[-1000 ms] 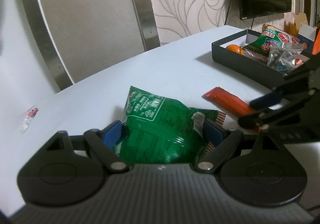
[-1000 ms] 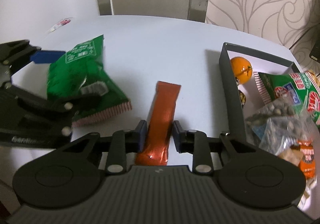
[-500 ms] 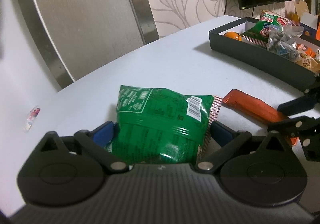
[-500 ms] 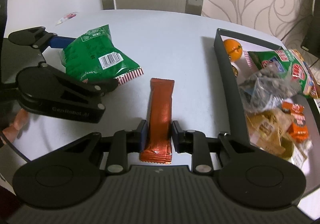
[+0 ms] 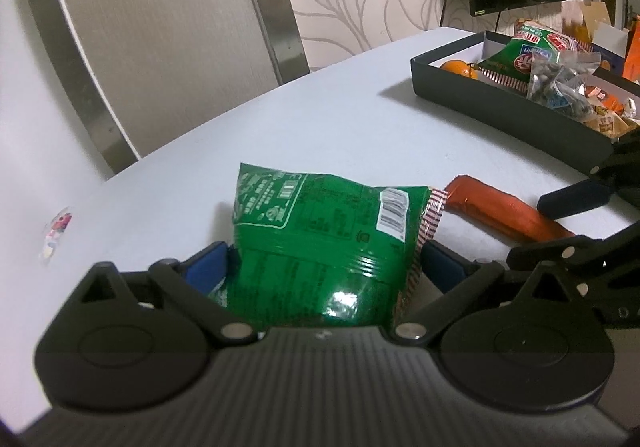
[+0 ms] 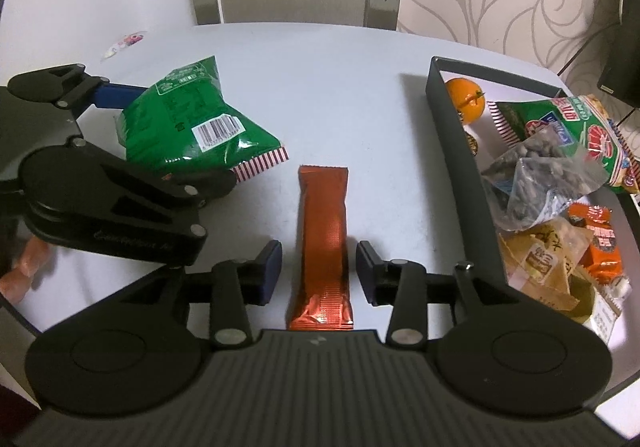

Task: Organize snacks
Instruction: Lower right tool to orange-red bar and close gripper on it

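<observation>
1. Right wrist view: the orange bar (image 6: 324,243) lies flat on the pale table (image 6: 340,87), long axis running from 12 to 6 o'clock, its near end under the tool's body.
2. The right gripper (image 6: 319,271) straddles that bar. Its jaws have just been opening and now stand apart, a strip of table showing between each pad and the wrapper, so nothing is clamped.
3. At 10 o'clock from the bar lies the green snack bag (image 6: 192,127), barcode up, its red-striped seam pointing toward the bar's far end without touching it.
4. The left gripper (image 6: 168,135) reaches in from 9 o'clock around the bag, one blue finger beyond it and one on the near side.
5. Left wrist view: the green snack bag (image 5: 320,243) sits between the fingers of the left gripper (image 5: 320,267), whose jaws have just opened wide. The blue pads seem to stand off the bag's sides; whether the bag's edges brush them I cannot tell.
6. At 3 o'clock from the bar, well apart, stands the dark tray (image 6: 456,175), holding an orange fruit (image 6: 466,103), another green packet (image 6: 576,127), a clear bag of dark pieces (image 6: 540,175) and small orange and tan wrappers.
7. Near the table's edge at 11 o'clock lies a small candy wrapper (image 6: 124,43).
</observation>
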### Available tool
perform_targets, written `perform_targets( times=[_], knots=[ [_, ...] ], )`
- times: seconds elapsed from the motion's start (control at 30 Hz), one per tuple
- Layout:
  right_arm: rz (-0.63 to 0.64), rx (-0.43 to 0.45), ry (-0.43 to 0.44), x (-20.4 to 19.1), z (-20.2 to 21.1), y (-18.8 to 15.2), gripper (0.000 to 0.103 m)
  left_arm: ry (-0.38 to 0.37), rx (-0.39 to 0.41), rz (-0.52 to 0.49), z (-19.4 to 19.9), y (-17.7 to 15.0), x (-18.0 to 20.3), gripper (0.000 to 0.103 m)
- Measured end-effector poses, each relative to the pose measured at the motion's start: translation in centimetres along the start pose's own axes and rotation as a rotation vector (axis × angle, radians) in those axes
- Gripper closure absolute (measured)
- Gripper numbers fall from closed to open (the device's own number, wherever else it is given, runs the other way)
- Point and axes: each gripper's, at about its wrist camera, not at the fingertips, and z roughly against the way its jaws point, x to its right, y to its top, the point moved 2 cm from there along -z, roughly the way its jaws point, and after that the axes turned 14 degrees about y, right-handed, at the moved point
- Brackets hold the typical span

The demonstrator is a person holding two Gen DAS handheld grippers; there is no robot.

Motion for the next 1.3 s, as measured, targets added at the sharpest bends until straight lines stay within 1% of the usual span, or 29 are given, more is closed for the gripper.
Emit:
perform_targets(
  times=[0.1,0.17,0.27,0.3,0.37,0.5,0.6,0.63,0.7,0.77,0.8,0.83,0.97,1.07,1.17,1.23,1.27,1.3],
  knots=[
    [0.009,-0.003,0.009,0.1,-0.1,0.2,0.056,0.010,-0.007,0.004,0.0,-0.2,-0.1,0.002],
    [0.021,-0.006,0.015,0.0,-0.1,0.2,0.057,0.017,-0.013,0.013,0.0,-0.3,-0.3,0.006],
    [0.035,-0.013,0.029,-0.1,0.0,0.2,0.066,0.029,-0.014,0.025,0.2,-0.4,-0.7,0.012],
    [0.039,-0.014,0.032,-0.2,0.0,0.2,0.069,0.029,-0.015,0.031,0.3,-0.5,-0.8,0.013],
    [0.047,-0.019,0.038,-0.3,0.0,0.2,0.071,0.030,-0.019,0.043,0.3,-0.5,-1.0,0.016],
    [0.050,-0.023,0.054,-0.4,0.1,0.1,0.074,0.024,-0.025,0.060,0.6,-0.5,-1.3,0.018],
    [0.049,-0.027,0.054,-0.4,0.2,0.0,0.074,0.022,-0.031,0.058,0.8,-0.6,-1.2,0.018],
    [0.044,-0.029,0.052,-0.3,0.2,-0.1,0.074,0.027,-0.028,0.046,0.9,-0.6,-1.1,0.016],
    [0.030,-0.015,0.044,-0.2,0.3,-0.1,0.071,0.041,-0.024,0.020,1.0,-0.5,-0.6,0.013],
    [0.022,-0.010,0.044,-0.2,0.2,0.0,0.056,0.051,-0.019,-0.001,1.1,-0.6,-0.4,0.011],
    [0.026,-0.003,0.035,-0.3,0.2,0.1,0.047,0.060,-0.012,-0.010,1.1,-0.7,-0.3,0.011],
    [0.034,0.002,0.028,-0.4,0.2,0.2,0.044,0.067,-0.007,-0.016,1.2,-0.8,-0.3,0.011],
    [0.036,0.002,0.015,-0.4,-0.4,0.5,0.042,0.080,0.002,-0.027,0.9,-0.7,-0.7,0.011],
    [0.036,0.007,0.011,-0.2,-0.7,0.8,0.043,0.077,-0.005,-0.024,0.2,-0.3,-1.0,0.011],
    [0.041,-0.002,0.033,0.0,-1.1,0.9,0.048,0.054,-0.006,-0.009,-0.2,-0.1,-1.2,0.011],
    [0.053,0.004,0.042,0.0,-1.2,1.0,0.061,0.024,-0.003,0.009,-0.1,-0.1,-1.4,0.012],
    [0.053,0.003,0.044,0.0,-1.1,1.1,0.066,0.019,0.000,0.010,-0.1,-0.1,-1.4,0.015],
    [0.053,0.001,0.042,0.1,-1.1,1.2,0.073,0.020,0.005,0.009,0.0,-0.2,-1.3,0.015]
  ],
)
